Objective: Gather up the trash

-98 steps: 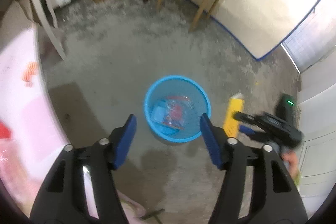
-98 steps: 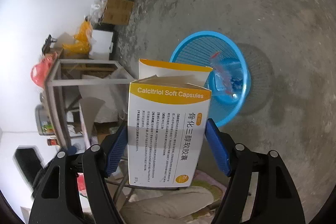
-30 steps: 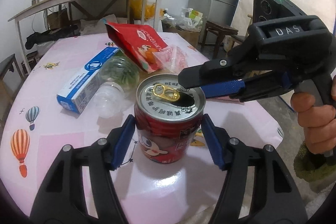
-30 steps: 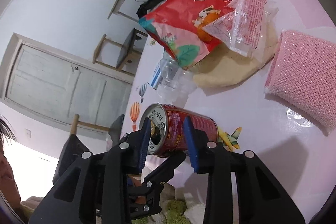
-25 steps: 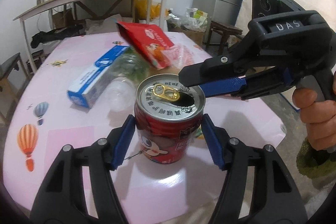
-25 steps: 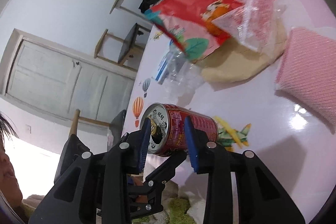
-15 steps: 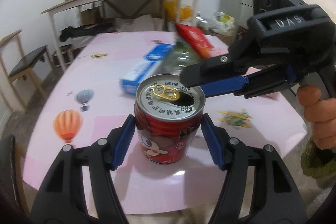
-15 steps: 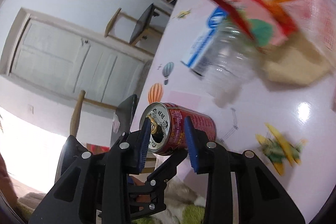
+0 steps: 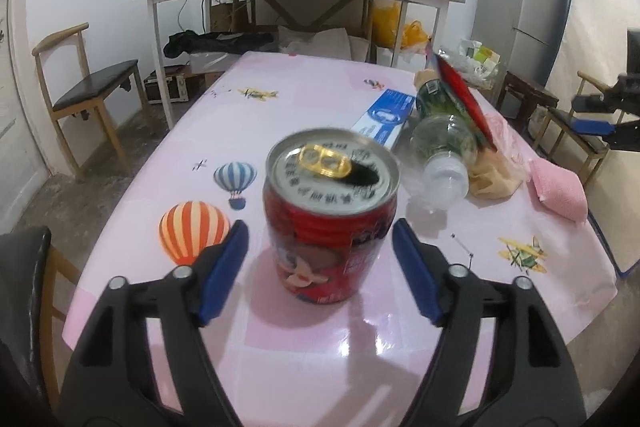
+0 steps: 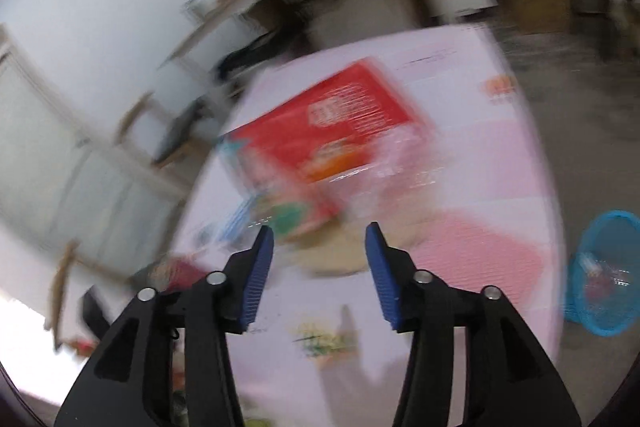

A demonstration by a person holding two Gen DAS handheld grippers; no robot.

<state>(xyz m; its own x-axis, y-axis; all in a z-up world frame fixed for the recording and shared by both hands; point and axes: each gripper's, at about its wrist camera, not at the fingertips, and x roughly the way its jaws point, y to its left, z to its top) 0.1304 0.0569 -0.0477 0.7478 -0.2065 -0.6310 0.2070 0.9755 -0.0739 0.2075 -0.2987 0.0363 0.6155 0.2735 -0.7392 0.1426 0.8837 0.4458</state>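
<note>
Now my left gripper [image 9: 320, 267] has just been opening, pads off the red can [image 9: 331, 215] between them; my right gripper [image 10: 320, 269], also just opening, is empty beyond it.

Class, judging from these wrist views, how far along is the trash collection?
Done: some trash lies in the blue basket. In hand: nothing; the left gripper, jaws just opening, straddles the red can ungripped; the right gripper, also just opening, is empty. Left: can, snack bag, bottle, blue box on the table.
</note>
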